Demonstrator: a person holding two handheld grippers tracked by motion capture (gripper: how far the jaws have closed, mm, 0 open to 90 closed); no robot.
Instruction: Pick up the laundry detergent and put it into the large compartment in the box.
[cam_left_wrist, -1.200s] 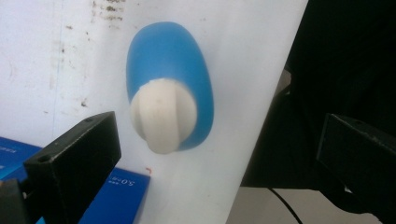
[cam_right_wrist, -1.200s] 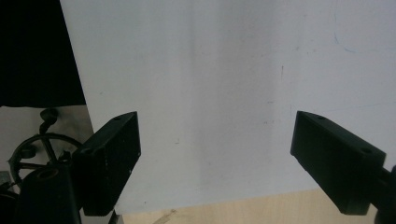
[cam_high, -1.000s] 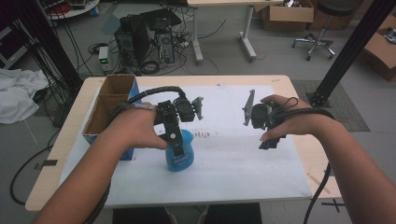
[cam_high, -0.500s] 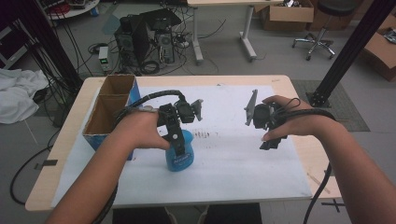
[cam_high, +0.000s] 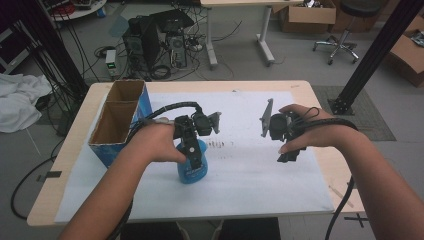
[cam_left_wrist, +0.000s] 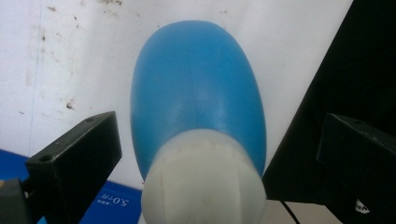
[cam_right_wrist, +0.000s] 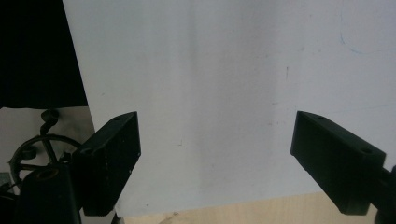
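Left gripper spread wide, straddling white neck of blue bottle, not touching; bottle upright on white sheet near box; right gripper spread, empty, above sheet

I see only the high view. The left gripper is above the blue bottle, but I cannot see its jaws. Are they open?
Observer: Yes. In the left gripper view the left gripper has its jaws wide apart, one on each side of the blue bottle, with a gap on both sides.
Operator: What part of the bottle lies between them?
Observer: The white cap, at the near end.
Operator: And the right gripper?
Observer: The right gripper is open with nothing between its jaws, above the white sheet.
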